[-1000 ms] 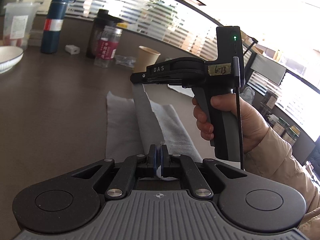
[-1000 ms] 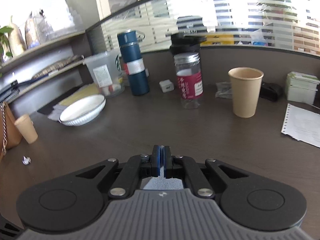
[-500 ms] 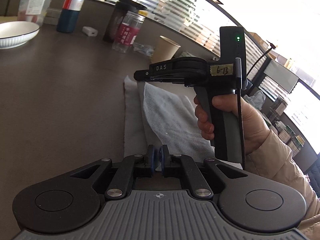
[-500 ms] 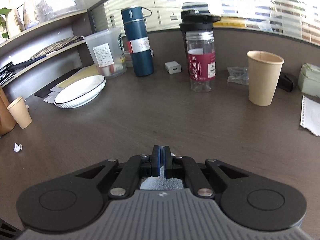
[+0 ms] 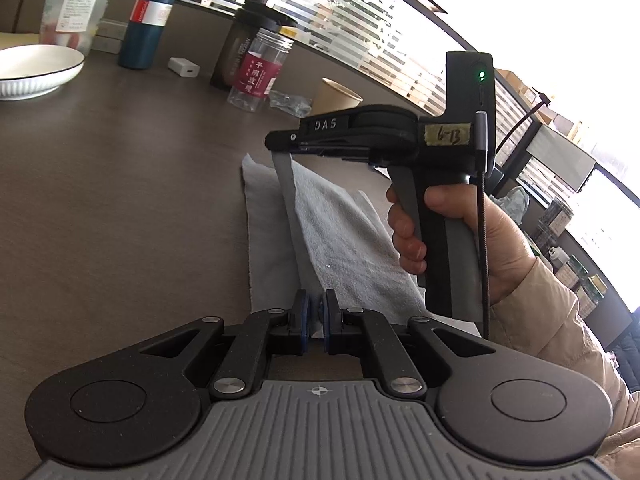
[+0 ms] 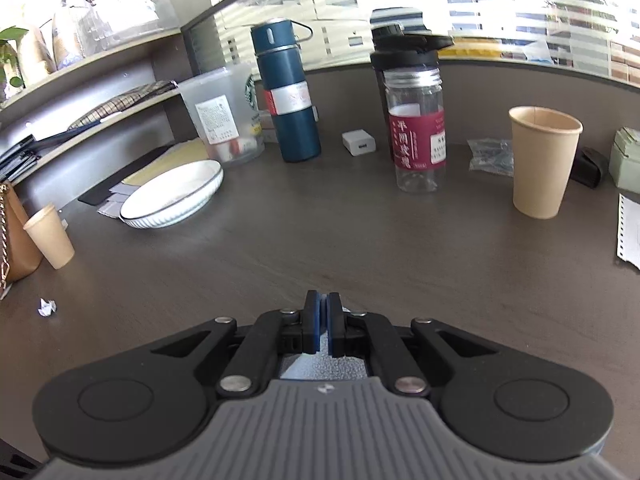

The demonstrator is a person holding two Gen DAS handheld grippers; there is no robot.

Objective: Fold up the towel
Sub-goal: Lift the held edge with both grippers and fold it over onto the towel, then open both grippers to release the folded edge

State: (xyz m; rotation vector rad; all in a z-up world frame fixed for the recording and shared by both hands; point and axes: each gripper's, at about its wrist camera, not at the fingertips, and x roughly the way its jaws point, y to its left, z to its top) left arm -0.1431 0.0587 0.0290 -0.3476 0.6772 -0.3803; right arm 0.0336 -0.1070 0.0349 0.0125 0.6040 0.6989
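A grey towel (image 5: 344, 232) lies lengthwise on the dark table (image 5: 120, 184), part of it doubled over. My left gripper (image 5: 315, 312) is shut on the towel's near edge, and cloth shows between its blue pads. A hand holds my right gripper (image 5: 282, 144) above the far end. A strip of towel hangs taut from its tip down toward my left gripper. In the right wrist view the right gripper (image 6: 323, 312) is shut, and grey towel (image 6: 324, 366) shows just beneath its fingers.
Along the table's back stand a blue flask (image 6: 288, 92), a clear jar with a red label (image 6: 418, 136), a black shaker, a paper cup (image 6: 542, 160) and a plastic cup (image 6: 220, 120). A white bowl (image 6: 172, 196) sits left. A small paper cup (image 6: 50, 236) is at the left edge.
The right gripper has carried its end of the towel forward toward the bottles. The doubled-over layer now lies wider across the towel. The left gripper's view has rolled slightly; its grip holds.
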